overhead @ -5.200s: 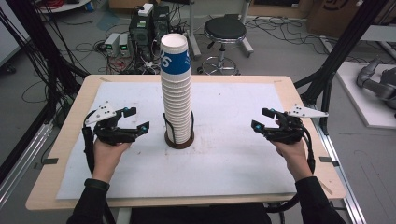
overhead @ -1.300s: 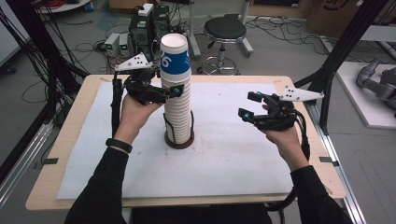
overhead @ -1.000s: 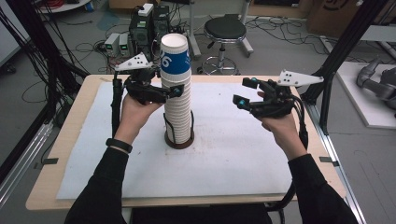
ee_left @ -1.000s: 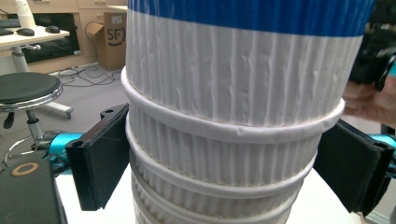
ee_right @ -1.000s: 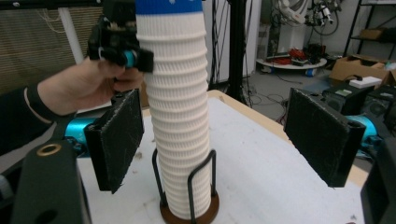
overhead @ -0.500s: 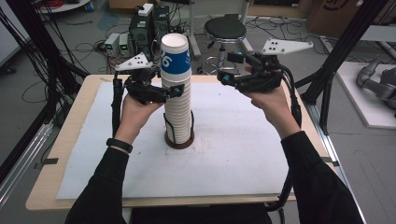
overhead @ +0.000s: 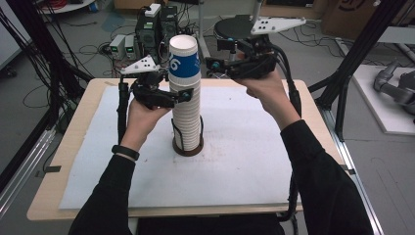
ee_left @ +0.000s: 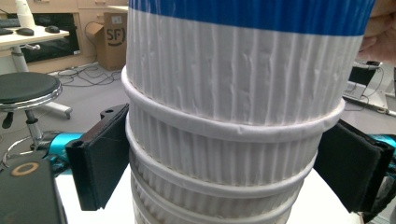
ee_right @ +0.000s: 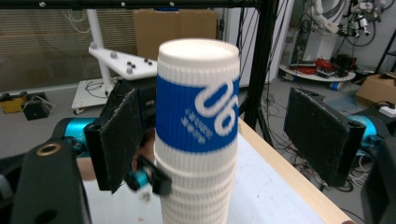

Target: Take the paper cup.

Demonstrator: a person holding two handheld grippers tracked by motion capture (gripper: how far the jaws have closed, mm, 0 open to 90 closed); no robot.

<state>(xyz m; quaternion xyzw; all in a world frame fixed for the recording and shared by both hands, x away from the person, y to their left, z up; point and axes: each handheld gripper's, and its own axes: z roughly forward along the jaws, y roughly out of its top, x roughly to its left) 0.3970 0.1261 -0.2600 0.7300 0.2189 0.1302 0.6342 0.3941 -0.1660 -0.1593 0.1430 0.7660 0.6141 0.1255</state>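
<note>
So table (overhead: 254, 161) carries the cup stack (overhead: 187, 117), standing upright in a dark holder (overhead: 186, 147). Left gripper (overhead: 183, 95) is clenched around the stack just below the blue-banded top cup (ee_right: 198, 112), likely bracing it. Right gripper (ee_right: 212, 140) has its pads spread either side of that cup, not touching, probably lined up to pull it off.

A light wooden table (overhead: 58, 161) carries a white mat (overhead: 244, 166) covering most of its top, leaving bare wood along the edges; a dark round base (overhead: 186, 148) stands on the mat just toward ten o'clock of its centre, bearing the stack of paper cups (overhead: 186, 112).
</note>
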